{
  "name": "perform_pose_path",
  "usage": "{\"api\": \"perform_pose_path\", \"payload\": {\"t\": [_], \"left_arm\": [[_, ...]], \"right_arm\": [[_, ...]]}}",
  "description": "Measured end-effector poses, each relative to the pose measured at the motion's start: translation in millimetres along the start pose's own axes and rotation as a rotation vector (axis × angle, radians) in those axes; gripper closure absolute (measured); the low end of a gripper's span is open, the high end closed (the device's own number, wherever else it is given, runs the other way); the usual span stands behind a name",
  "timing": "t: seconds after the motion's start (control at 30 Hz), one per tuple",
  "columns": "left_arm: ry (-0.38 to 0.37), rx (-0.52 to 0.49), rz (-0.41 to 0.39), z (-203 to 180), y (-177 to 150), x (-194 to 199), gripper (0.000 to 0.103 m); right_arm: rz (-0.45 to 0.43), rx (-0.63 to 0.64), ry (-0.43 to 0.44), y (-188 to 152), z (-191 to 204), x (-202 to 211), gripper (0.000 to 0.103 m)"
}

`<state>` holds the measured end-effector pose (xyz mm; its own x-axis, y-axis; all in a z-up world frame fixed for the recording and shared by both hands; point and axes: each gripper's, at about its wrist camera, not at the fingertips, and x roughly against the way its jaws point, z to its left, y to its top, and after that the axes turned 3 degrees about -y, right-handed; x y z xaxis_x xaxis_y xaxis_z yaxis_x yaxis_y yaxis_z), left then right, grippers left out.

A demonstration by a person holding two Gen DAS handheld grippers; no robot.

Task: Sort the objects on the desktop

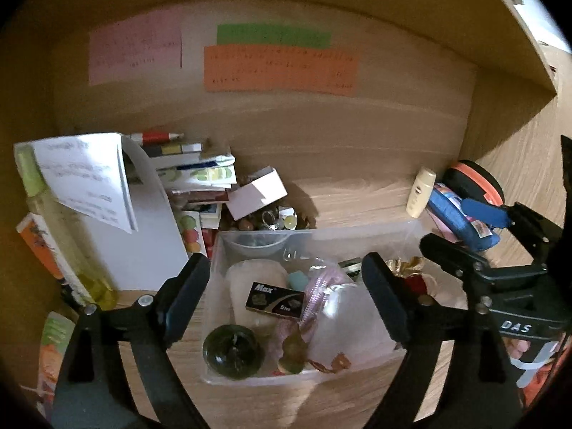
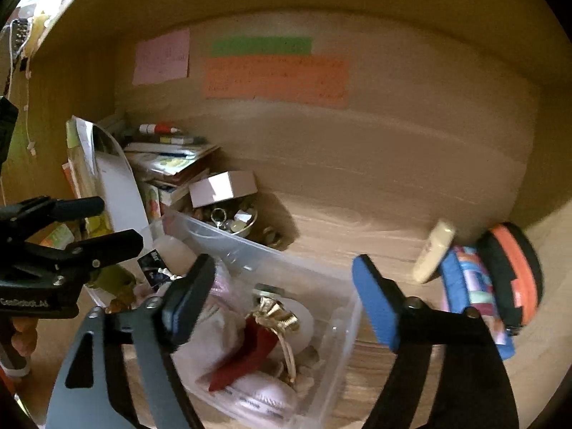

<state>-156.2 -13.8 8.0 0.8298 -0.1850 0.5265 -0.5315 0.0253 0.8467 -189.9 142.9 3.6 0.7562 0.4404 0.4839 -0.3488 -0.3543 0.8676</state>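
Clear plastic storage bin (image 1: pixel 371 239) sits on the wooden desk (image 1: pixel 357 186), full of small stuff: black "Max" box (image 1: pixel 274 299), dark round ball (image 1: pixel 233 356), red pouch with gold bow (image 2: pixel 250 350). Left gripper (image 1: pixel 286 296) spread wide over bin, nothing pinched. Right gripper (image 2: pixel 282 300) also wide, empty, over bin's right end. Cream bottle (image 2: pixel 434 255) and blue pouch (image 2: pixel 468 279) just right.

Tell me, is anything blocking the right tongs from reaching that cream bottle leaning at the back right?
Nothing visible does. The right tongs hang open over the clear bin, and bare desk lies between them and the cream bottle, which leans against the blue pouch.
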Motion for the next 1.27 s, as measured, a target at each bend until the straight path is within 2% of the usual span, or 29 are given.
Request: {"api": "perform_pose_path", "payload": {"t": [0.1,0.23,0.4,0.53,0.73,1.2,1.27], "left_arm": [[0.004,0.006,-0.021,-3.2,-2.0,11.7,0.014],[0.018,0.003,-0.055,-9.4,-4.1,27.9,0.014],[0.028,0.008,-0.107,-20.3,-8.5,47.6,0.009],[0.064,-0.019,-0.128,-26.9,-11.2,59.6,0.007],[0.058,-0.037,-0.143,-36.1,-16.0,73.5,0.005],[0.013,-0.041,-0.159,-49.3,-29.5,90.1,0.004],[0.030,-0.051,-0.161,-52.1,-30.9,90.9,0.004]], "right_arm": [[-0.015,-0.011,-0.001,-1.8,-1.2,17.3,0.020],[-0.037,-0.040,0.010,-5.5,-2.9,36.6,0.006],[-0.089,-0.057,0.000,-12.5,-2.0,61.4,0.001],[-0.129,-0.067,-0.013,-19.1,-3.1,81.3,0.000],[-0.161,-0.085,-0.010,-23.1,-3.9,100.2,0.000],[-0.144,-0.092,-0.002,-34.4,-0.5,111.6,0.000],[-0.136,-0.094,0.003,-36.3,-1.0,110.9,0.000]]}}
